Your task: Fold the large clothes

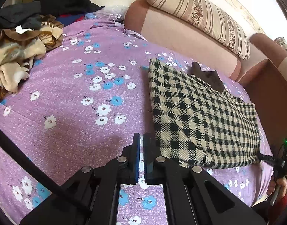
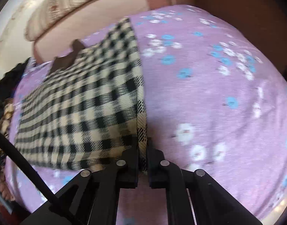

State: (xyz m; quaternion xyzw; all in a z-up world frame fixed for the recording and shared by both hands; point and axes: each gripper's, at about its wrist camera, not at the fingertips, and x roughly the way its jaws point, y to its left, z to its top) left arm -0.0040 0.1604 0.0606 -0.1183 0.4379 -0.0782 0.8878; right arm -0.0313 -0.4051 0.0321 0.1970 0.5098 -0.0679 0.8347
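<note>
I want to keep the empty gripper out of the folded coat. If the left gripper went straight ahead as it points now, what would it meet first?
Probably the purple floral bedsheet: the left gripper points down at bare sheet, with the checkered coat just right of its line. Depth is unclear.

Left gripper beside a folded checked garment on a flowered purple bedspread.

The left gripper [image 1: 141,146] sits at lower centre, its blue-padded jaws nearly together with only a thin slit between them and nothing held, just left of the checked garment [image 1: 199,116]. That garment fills the right half of the frame, a dark brown collar [image 1: 209,76] poking out at its upper edge. At its lower right corner the right gripper [image 1: 263,157] touches the fabric; whether it clamps cannot be told. The purple bedspread [image 1: 68,103] covers the middle. A rumpled clothes pile [image 1: 21,43] lies upper left, a striped pillow [image 1: 199,16] upper right.
</note>
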